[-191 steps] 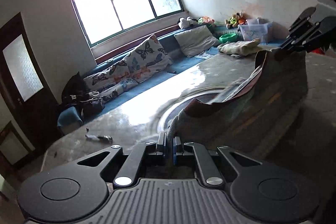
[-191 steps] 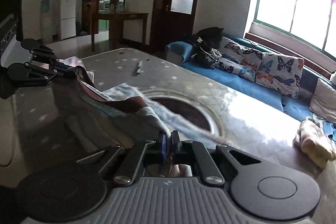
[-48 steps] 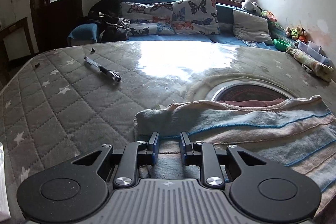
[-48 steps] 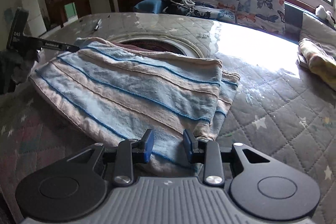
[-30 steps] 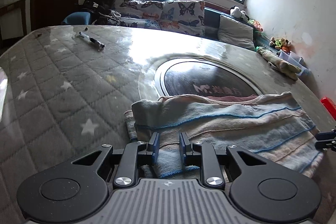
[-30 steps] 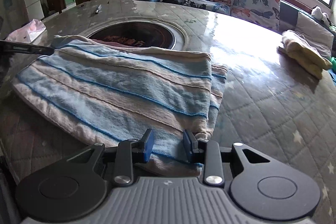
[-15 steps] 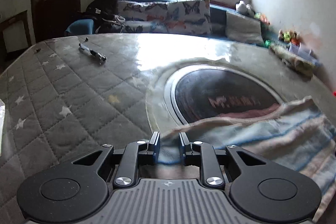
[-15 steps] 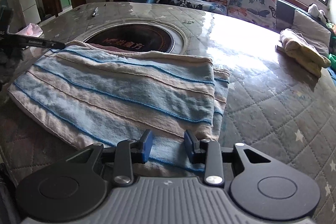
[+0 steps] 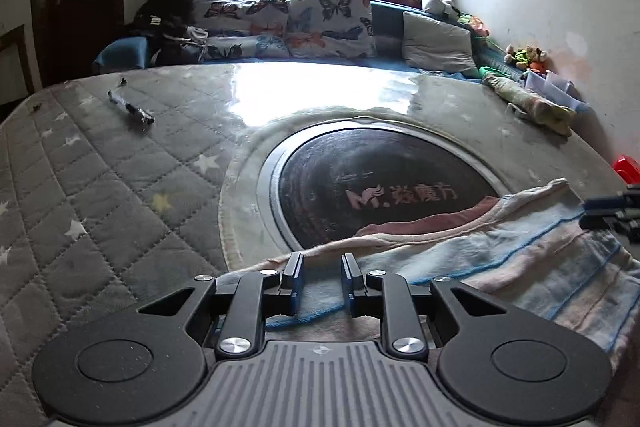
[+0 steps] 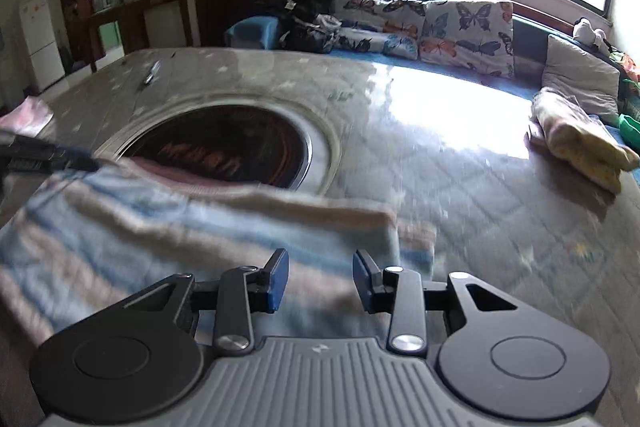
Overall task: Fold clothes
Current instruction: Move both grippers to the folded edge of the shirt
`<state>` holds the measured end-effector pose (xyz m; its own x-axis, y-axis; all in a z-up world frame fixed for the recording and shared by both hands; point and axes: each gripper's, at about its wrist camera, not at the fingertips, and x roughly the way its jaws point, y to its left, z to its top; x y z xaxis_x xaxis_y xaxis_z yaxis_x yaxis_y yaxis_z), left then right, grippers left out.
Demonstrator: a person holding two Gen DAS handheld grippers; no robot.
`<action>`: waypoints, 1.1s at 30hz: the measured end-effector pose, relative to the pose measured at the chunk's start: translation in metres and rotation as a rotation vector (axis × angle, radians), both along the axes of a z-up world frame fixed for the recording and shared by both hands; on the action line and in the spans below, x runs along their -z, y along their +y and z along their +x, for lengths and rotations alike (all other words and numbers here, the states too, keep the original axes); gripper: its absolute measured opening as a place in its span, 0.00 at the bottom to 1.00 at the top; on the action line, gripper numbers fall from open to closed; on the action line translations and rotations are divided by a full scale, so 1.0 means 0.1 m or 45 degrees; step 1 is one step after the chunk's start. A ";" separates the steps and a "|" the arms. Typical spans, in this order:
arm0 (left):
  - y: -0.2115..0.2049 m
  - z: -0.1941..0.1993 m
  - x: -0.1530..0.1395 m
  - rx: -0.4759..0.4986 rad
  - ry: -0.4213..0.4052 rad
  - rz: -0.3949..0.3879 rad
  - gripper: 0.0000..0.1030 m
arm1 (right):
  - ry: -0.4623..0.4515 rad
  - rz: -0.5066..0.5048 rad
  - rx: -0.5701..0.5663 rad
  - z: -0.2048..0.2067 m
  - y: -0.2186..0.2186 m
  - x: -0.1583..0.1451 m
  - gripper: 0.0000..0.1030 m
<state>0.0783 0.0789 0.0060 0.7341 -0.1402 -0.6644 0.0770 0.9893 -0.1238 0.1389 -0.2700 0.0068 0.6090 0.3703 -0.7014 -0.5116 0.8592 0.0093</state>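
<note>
A folded garment [image 9: 520, 259] with blue and beige stripes and a pink inner layer lies flat on the quilted table, overlapping the near rim of the round dark inset [image 9: 380, 187]. My left gripper [image 9: 321, 279] is open, its fingers low over the garment's left edge, which shows in the gap between them. In the right wrist view the garment [image 10: 180, 227] is motion-blurred. My right gripper [image 10: 320, 279] hovers open above its right end, gripping nothing. Each gripper shows in the other's view: the right gripper [image 9: 612, 211] at the far right, the left gripper [image 10: 44, 155] at the far left.
A pen [image 9: 132, 109] lies at the table's far left. A folded yellowish cloth [image 10: 580, 143] sits near the far right edge. A pink item [image 10: 28, 115] rests at the left edge. A sofa with butterfly cushions [image 9: 304, 23] runs behind the table, and a red object [image 9: 626, 167] is at the right.
The garment was held up between both shut grippers, then laid down folded and let go. In the last half second both grippers stay open; the right wrist view blurs as it shifts over the garment.
</note>
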 end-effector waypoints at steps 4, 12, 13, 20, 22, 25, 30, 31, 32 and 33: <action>0.05 0.02 0.04 -0.004 0.008 -0.004 0.21 | 0.009 0.031 0.052 0.18 0.02 0.03 0.30; 0.04 -0.05 -0.01 -0.011 -0.013 -0.015 0.22 | 0.006 0.065 0.121 0.34 0.08 0.05 0.29; 0.04 -0.04 0.01 -0.014 -0.010 -0.009 0.22 | 0.004 0.055 0.123 0.35 0.11 0.06 0.29; 0.07 -0.05 0.01 -0.023 -0.017 -0.010 0.22 | -0.007 -0.016 0.137 0.43 0.32 0.13 0.25; 0.08 -0.05 0.02 -0.025 -0.018 -0.011 0.22 | -0.010 -0.036 0.141 0.45 0.38 0.15 0.25; 0.08 -0.05 0.01 -0.033 -0.019 -0.017 0.22 | -0.014 -0.050 0.146 0.47 0.44 0.16 0.26; 0.11 -0.18 -0.07 -0.038 -0.039 -0.021 0.22 | -0.016 -0.005 0.129 0.40 0.40 0.07 0.26; 0.11 -0.22 -0.07 -0.035 -0.042 -0.021 0.22 | -0.017 0.003 0.116 0.36 0.39 0.05 0.26; 0.11 -0.25 -0.07 -0.031 -0.042 -0.019 0.22 | -0.012 0.007 0.098 0.31 0.39 0.04 0.26; 0.11 -0.27 -0.04 -0.028 -0.037 -0.014 0.22 | -0.007 0.011 0.082 0.26 0.39 0.04 0.26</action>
